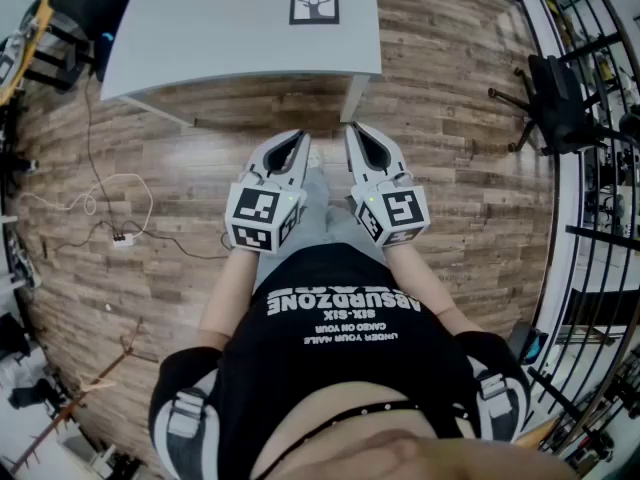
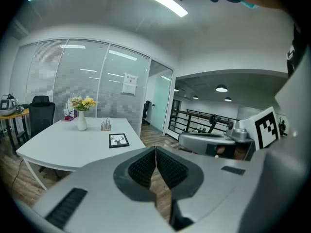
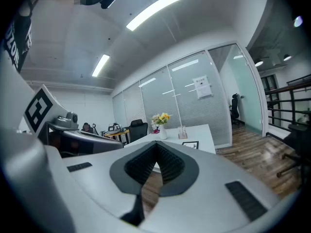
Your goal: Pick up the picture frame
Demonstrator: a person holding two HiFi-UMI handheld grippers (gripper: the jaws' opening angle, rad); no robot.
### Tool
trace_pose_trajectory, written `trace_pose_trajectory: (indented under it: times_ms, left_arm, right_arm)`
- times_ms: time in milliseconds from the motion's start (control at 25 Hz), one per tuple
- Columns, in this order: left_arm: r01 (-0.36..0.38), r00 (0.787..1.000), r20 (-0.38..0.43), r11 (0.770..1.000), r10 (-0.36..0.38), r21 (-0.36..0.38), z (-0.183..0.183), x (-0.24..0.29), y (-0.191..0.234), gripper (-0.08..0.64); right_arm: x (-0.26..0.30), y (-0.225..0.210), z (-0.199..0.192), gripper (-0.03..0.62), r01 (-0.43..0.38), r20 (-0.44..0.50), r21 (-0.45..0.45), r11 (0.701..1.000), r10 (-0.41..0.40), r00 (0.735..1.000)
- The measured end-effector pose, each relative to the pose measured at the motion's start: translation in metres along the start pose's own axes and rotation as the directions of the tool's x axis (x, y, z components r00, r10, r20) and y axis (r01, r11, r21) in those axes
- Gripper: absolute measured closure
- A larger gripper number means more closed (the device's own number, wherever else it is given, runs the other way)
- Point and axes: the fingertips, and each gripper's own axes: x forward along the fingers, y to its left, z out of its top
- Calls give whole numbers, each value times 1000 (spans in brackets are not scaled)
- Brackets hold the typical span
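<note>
The picture frame [image 1: 314, 2] is black-edged with a deer-head print and lies flat on the grey table [image 1: 200, 38] near its right end. It also shows small in the left gripper view as the picture frame [image 2: 118, 140] and in the right gripper view as the picture frame [image 3: 190, 145]. My left gripper [image 1: 302, 136] and right gripper [image 1: 352, 129] hover side by side over the floor, short of the table's near edge. Both have their jaws pressed together with nothing between them.
A vase of flowers [image 2: 81, 111] and small glass bottles [image 2: 105, 125] stand on the table farther back. A black office chair [image 2: 42, 115] sits at the table's left. A cable and power strip [image 1: 122, 238] lie on the wooden floor. Black railings [image 1: 590, 118] run along the right.
</note>
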Motion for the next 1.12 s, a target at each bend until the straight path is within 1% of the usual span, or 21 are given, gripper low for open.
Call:
trace_pose_trajectory:
  times_ms: [280, 560, 840, 960, 1120]
  left_arm:
    - [6, 1000, 19, 1000, -6, 22, 7, 10, -1, 540]
    - [8, 999, 37, 1000, -8, 20, 22, 33, 19, 540]
    - [14, 999, 42, 1000, -14, 17, 34, 81, 52, 540]
    - [9, 999, 42, 1000, -9, 18, 45, 106, 74, 540]
    - [17, 999, 34, 1000, -18, 8, 61, 155, 110, 540]
  right_arm:
    - [0, -6, 5, 576, 11, 17, -7, 1000, -11, 1000]
    - [19, -18, 13, 575, 32, 20, -26, 999, -32, 999]
    - [69, -49, 22, 576, 62, 33, -32, 998, -61, 998]
    - [98, -64, 27, 575, 63, 29, -31, 998, -62, 998]
    - [150, -92, 33, 575, 50, 16, -25, 998, -50, 999]
